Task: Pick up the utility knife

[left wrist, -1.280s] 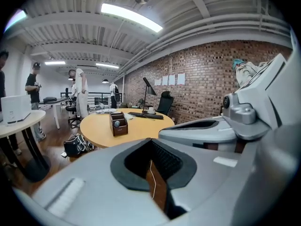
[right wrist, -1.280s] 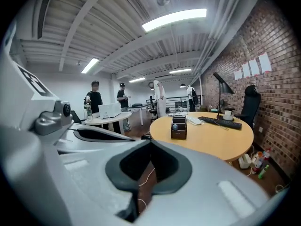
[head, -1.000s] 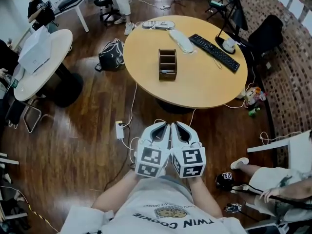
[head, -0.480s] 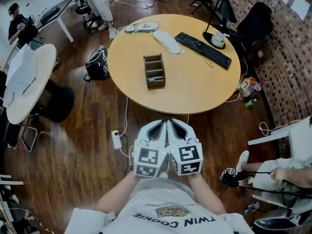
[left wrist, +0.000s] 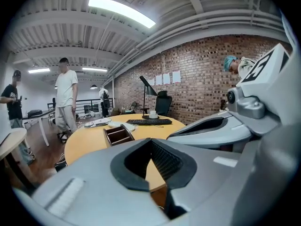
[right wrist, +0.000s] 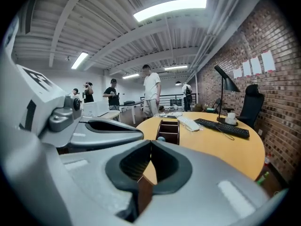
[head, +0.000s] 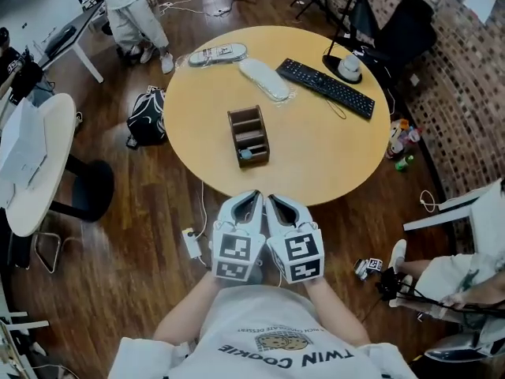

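Note:
A brown wooden organizer (head: 248,136) stands near the middle of the round wooden table (head: 316,160). Something small and blue (head: 245,155) lies in its nearest compartment; I cannot tell whether it is the utility knife. My left gripper (head: 251,199) and right gripper (head: 276,202) are held side by side, just short of the table's near edge and pointing at it. Both are shut with nothing between the jaws. In the left gripper view the left gripper (left wrist: 151,140) has the organizer (left wrist: 118,134) ahead of it. In the right gripper view the right gripper (right wrist: 151,142) faces the organizer (right wrist: 170,130).
On the table's far side lie a black keyboard (head: 329,88), a white oblong object (head: 264,78), a flat pale device (head: 217,54) and a lamp base (head: 348,65). A black backpack (head: 147,117) and a power strip (head: 192,243) lie on the floor. A person sits at right (head: 465,283); another stands at top left (head: 130,14).
Both grippers have moved forward together toward the table, still shut and side by side. The table and organizer now sit nearer and lower in the head view.

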A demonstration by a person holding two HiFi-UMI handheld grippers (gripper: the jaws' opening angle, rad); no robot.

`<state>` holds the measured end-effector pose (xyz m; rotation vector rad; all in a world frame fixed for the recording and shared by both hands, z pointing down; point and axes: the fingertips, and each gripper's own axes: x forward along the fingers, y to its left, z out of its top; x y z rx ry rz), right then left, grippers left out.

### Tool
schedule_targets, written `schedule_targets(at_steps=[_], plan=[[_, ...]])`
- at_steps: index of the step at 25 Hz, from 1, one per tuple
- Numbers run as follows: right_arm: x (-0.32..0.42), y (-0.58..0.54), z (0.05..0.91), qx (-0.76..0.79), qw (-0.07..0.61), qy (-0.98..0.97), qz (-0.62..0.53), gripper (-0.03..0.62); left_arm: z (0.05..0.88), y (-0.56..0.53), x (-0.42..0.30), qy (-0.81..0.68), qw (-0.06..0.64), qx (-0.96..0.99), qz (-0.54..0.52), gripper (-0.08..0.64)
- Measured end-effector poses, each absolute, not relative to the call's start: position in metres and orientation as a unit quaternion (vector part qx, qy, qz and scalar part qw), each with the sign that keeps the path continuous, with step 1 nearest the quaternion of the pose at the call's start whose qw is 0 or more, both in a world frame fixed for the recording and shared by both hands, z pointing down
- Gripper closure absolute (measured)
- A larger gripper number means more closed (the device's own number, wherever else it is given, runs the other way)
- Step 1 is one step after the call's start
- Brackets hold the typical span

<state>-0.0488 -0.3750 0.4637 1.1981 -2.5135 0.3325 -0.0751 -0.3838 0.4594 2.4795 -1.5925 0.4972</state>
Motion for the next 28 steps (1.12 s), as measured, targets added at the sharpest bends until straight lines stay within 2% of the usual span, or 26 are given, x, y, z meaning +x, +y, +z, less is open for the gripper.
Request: schedule_targets(at_steps=[10, 19, 28], plan=[[-0.067, -0.418, 0.481, 0.45, 0.175, -0.866, 0.128, 0.592, 0.495, -0.451, -0.108, -0.491, 0.032, 0.836, 0.242, 0.525], [-0.079, -0.433, 0.486, 0.464, 0.172, -0.858, 0.134, 0.592, 0.523, -0.479, -0.112, -0.443, -0.044, 0.838, 0.317, 0.497], [-0.07, -0.443, 0.492, 0.483, 0.168, -0.847, 0.143, 0.592, 0.554, -0.5, -0.108, -0.402, -0.103, 0.824, 0.385, 0.421]])
